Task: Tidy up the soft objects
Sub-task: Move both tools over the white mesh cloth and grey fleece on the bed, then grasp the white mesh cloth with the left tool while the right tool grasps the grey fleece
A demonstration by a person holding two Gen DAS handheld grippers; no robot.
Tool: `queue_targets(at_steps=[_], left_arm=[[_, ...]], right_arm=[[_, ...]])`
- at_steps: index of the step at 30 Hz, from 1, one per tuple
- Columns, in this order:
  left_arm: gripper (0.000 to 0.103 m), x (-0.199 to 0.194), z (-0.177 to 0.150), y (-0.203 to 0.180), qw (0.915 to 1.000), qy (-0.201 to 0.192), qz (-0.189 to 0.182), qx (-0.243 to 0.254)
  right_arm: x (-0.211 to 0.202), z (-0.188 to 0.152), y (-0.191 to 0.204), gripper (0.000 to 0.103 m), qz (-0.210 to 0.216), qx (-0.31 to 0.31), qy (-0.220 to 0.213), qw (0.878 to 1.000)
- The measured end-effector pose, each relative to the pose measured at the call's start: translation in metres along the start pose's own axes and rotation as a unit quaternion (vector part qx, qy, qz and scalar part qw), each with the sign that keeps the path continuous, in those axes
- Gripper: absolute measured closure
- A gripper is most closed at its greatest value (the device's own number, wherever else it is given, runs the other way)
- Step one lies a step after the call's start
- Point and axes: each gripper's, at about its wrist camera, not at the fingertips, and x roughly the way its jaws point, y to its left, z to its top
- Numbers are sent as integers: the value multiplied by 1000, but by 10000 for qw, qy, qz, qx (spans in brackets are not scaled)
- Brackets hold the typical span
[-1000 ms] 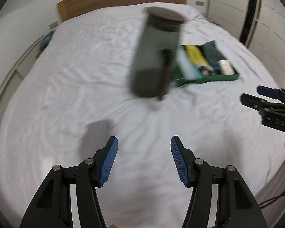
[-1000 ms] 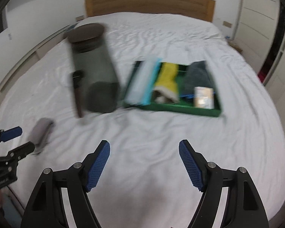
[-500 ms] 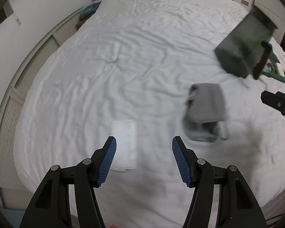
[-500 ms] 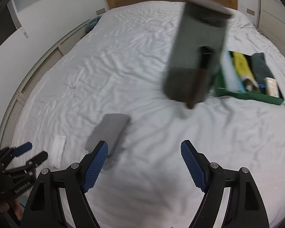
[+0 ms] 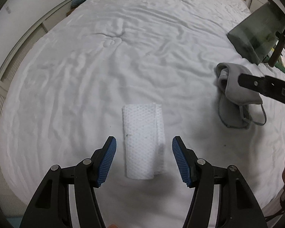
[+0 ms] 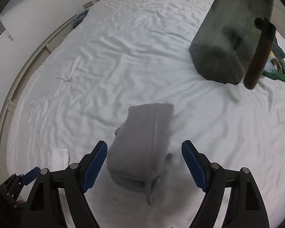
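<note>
Both grippers are spread wide and hold nothing. The left gripper straddles a folded white mesh cloth lying flat on the bed sheet, with a gap between the cloth and each blue pad. The right gripper frames a folded grey cloth, whose near end lies between the jaws, closer to the left pad than to the right one.

The likely trouble is in the closing. The white cloth is thin and flat, so pads that close too low may pinch the sheet along with it, while pads that close too high may catch only the top layer and let the fold fall open. The grey cloth sits off-centre between the jaws and has a loose strap at its near end; a squeeze there could grab the strap alone and leave the bundle dangling. That view is blurred, so its exact edges are uncertain.

Counted: one white cloth, one grey cloth, one dark jug beyond the right jaw, one green tray partly hidden behind it.
</note>
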Motion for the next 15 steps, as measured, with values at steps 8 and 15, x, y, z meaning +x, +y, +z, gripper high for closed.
queue_targets(at_steps=[8,15], left_arm=[[48,17,2,2,9998,76,-112,111],[48,32,2,6,9996,202,-137,107]], right_arm=[[32,-2,16,21,-180,75,88,9998],[55,-7,20,21,-322,80,234,9992]])
